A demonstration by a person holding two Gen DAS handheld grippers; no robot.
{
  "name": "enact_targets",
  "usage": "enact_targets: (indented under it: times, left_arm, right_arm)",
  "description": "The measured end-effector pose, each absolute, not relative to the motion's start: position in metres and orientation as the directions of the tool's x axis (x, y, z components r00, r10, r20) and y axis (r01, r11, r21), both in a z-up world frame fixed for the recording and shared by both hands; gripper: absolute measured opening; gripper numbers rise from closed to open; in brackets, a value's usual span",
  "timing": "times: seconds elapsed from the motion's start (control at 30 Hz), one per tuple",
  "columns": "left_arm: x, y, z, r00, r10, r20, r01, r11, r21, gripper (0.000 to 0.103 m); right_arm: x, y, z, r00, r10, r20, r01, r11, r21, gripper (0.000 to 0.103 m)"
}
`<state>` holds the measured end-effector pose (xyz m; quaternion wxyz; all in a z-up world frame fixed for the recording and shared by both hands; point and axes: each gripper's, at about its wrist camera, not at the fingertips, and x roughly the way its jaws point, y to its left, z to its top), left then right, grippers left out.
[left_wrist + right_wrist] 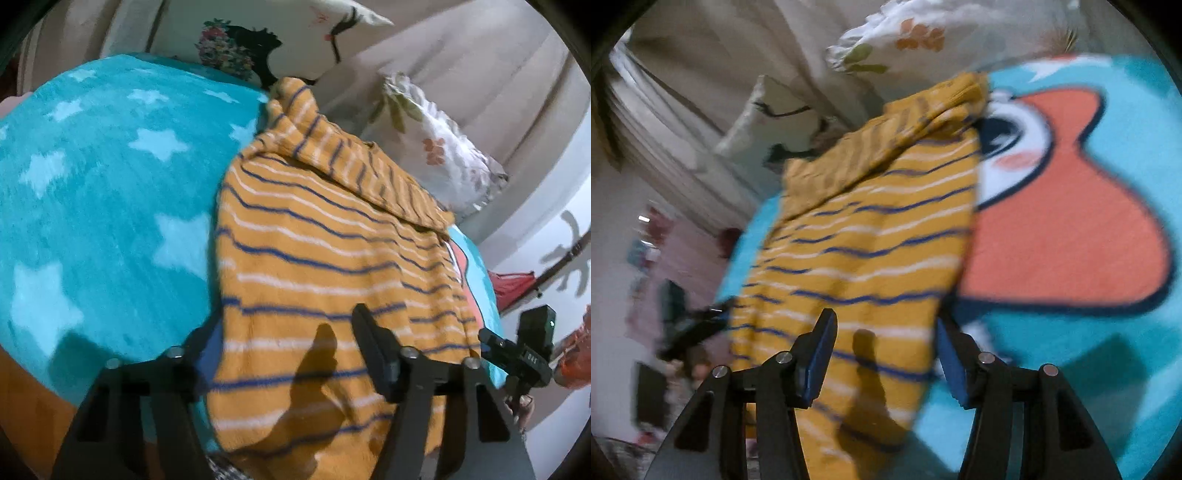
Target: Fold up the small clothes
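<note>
Where striped garment [314, 266] meets left tool [280, 354], one finger hidden.

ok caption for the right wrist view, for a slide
Open right gripper fingers straddle the near edge of a striped mustard garment on a teal cartoon blanket.

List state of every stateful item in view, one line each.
striped garment: lying on the blanket, far end folded over itself, near edge hanging toward the cameras.
teal blanket: spread flat under the garment.
floral pillow: propped against the beige backrest behind the blanket.
left tool: jaws open, garment between them, not pinched.
right tool: jaws open, garment's near edge between them, not pinched.
</note>
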<state>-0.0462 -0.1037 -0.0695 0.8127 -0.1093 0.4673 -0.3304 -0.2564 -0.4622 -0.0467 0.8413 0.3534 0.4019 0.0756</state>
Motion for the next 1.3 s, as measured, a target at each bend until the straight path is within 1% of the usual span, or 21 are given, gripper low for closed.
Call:
enact_targets:
  times: [0.03,0.07,0.1,0.13,0.27,0.4,0.63,0.7,0.73,0.77,0.8,0.87,0.93,0.97,1.03,1.13,1.2,1.3]
  left_arm:
    - [-0.053,-0.103,-0.071,0.333,-0.649,-0.684,0.442,0.748,-0.495,0.049]
    - [-0.056,-0.102,-0.072,0.326,-0.657,-0.680,0.444,0.741,-0.503,0.046]
    - [-0.061,-0.100,-0.072,0.319,-0.665,-0.675,0.444,0.734,-0.513,0.040]
    - [-0.064,-0.097,-0.073,0.312,-0.674,-0.670,0.441,0.727,-0.526,0.038]
    - [-0.078,-0.086,-0.075,0.299,-0.709,-0.639,0.431,0.698,-0.572,0.038]
    - [-0.091,-0.081,-0.078,0.309,-0.713,-0.629,0.440,0.694,-0.570,0.038]
    - [-0.108,-0.086,-0.078,0.331,-0.691,-0.643,0.464,0.712,-0.526,0.040]
    - [-0.114,-0.090,-0.078,0.339,-0.673,-0.657,0.465,0.727,-0.505,0.040]
    - [-0.116,-0.091,-0.078,0.341,-0.660,-0.670,0.465,0.738,-0.489,0.032]
    - [-0.116,-0.092,-0.078,0.348,-0.640,-0.685,0.463,0.753,-0.468,0.024]
    - [-0.116,-0.092,-0.080,0.349,-0.620,-0.703,0.455,0.768,-0.451,0.010]
    - [-0.113,-0.086,-0.081,0.343,-0.624,-0.703,0.429,0.769,-0.473,0.009]
    - [-0.109,-0.075,-0.079,0.354,-0.623,-0.698,0.392,0.776,-0.494,0.008]
    - [-0.108,-0.068,-0.075,0.369,-0.629,-0.684,0.377,0.774,-0.508,0.008]
    - [-0.109,-0.053,-0.065,0.393,-0.651,-0.650,0.363,0.759,-0.540,0.008]
    - [-0.118,-0.034,-0.044,0.423,-0.694,-0.582,0.384,0.719,-0.579,0.008]
    - [-0.129,-0.028,-0.030,0.439,-0.704,-0.558,0.417,0.710,-0.568,0.008]
    - [-0.150,-0.024,-0.018,0.449,-0.704,-0.550,0.461,0.710,-0.532,0.008]
  right_arm:
    - [-0.254,-0.453,-0.047,0.668,0.419,-0.615,0.143,0.739,0.659,0.058]
    - [-0.255,-0.445,-0.047,0.669,0.423,-0.612,0.125,0.747,0.653,0.058]
    - [-0.257,-0.439,-0.046,0.666,0.439,-0.604,0.108,0.744,0.659,0.058]
    - [-0.259,-0.434,-0.046,0.667,0.456,-0.589,0.091,0.735,0.672,0.058]
    - [-0.269,-0.417,-0.044,0.671,0.489,-0.558,0.066,0.709,0.702,0.058]
    - [-0.282,-0.407,-0.044,0.676,0.515,-0.527,0.046,0.685,0.727,0.058]
    - [-0.291,-0.380,-0.040,0.674,0.456,-0.581,0.062,0.749,0.660,0.056]
    - [-0.292,-0.374,-0.040,0.678,0.418,-0.605,0.085,0.772,0.630,0.053]
    - [-0.293,-0.373,-0.040,0.680,0.404,-0.612,0.093,0.780,0.619,0.051]
    - [-0.294,-0.372,-0.041,0.682,0.387,-0.620,0.107,0.787,0.608,0.046]
    - [-0.295,-0.372,-0.042,0.683,0.370,-0.630,0.125,0.790,0.600,0.041]
    - [-0.294,-0.376,-0.044,0.680,0.351,-0.644,0.163,0.784,0.599,0.018]
    - [-0.294,-0.384,-0.046,0.683,0.359,-0.636,0.181,0.760,0.624,0.013]
    - [-0.296,-0.386,-0.044,0.688,0.355,-0.633,0.189,0.755,0.628,0.008]
    - [-0.302,-0.391,-0.036,0.709,0.347,-0.614,0.190,0.744,0.640,0.008]
    - [-0.317,-0.393,-0.016,0.750,0.362,-0.554,0.137,0.734,0.665,0.007]
    - [-0.326,-0.388,-0.002,0.760,0.379,-0.528,0.097,0.737,0.669,0.007]
    - [-0.340,-0.374,0.009,0.752,0.406,-0.519,0.044,0.754,0.655,0.007]
